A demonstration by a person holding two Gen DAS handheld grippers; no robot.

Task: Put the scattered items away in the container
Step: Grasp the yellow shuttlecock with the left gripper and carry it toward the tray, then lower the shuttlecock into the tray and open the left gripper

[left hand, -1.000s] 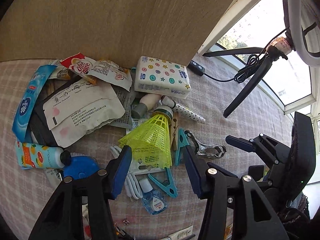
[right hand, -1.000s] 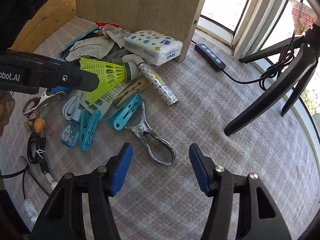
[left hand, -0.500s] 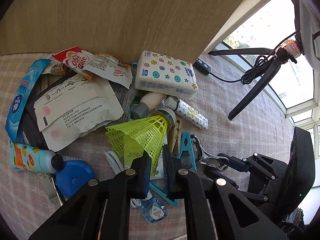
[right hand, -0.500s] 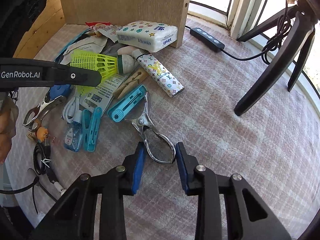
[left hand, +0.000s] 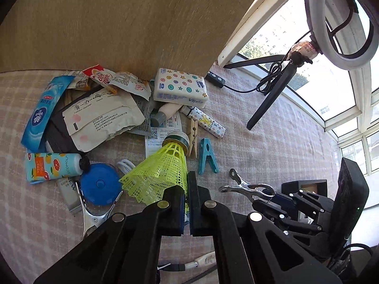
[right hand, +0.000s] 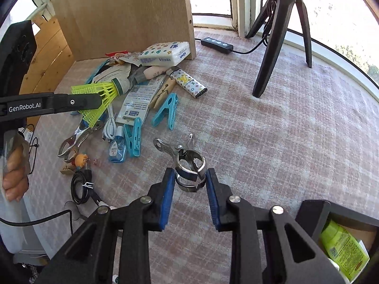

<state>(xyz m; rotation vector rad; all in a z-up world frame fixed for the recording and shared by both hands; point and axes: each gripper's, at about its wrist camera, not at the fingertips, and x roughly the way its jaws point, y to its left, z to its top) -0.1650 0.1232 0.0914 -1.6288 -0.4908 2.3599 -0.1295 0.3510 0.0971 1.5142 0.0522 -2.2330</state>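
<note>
Scattered items lie heaped on the checked cloth (right hand: 272,142) against the wooden board (right hand: 123,14): a Vinda tissue pack (left hand: 180,87), a white pouch (left hand: 101,116), a citrus-print tube (left hand: 52,166), a blue round case (left hand: 99,183) and a teal clothespin (left hand: 207,155). The black container (right hand: 341,215) sits at the lower right corner of the right wrist view, well apart from the heap, with a green bottle (right hand: 341,243) lying inside it.

The left gripper (left hand: 187,203) reaches in level from the left of the right wrist view, a person's hand (right hand: 15,172) wrapped around its handle; its jaws are pinched nearly together on the skirt of the yellow shuttlecock (left hand: 161,172), whose cork end points at the heap. The right gripper (right hand: 190,182) points forward over the cloth, its blue pads (right hand: 167,196) narrowed around the looped handles of the metal clip (right hand: 187,163).

A second ago both grippers stood wide with shuttlecock and clip lying on the cloth; since then each has clamped its item and raised it clear, the clip now carried away from the heap toward the container side.
</note>
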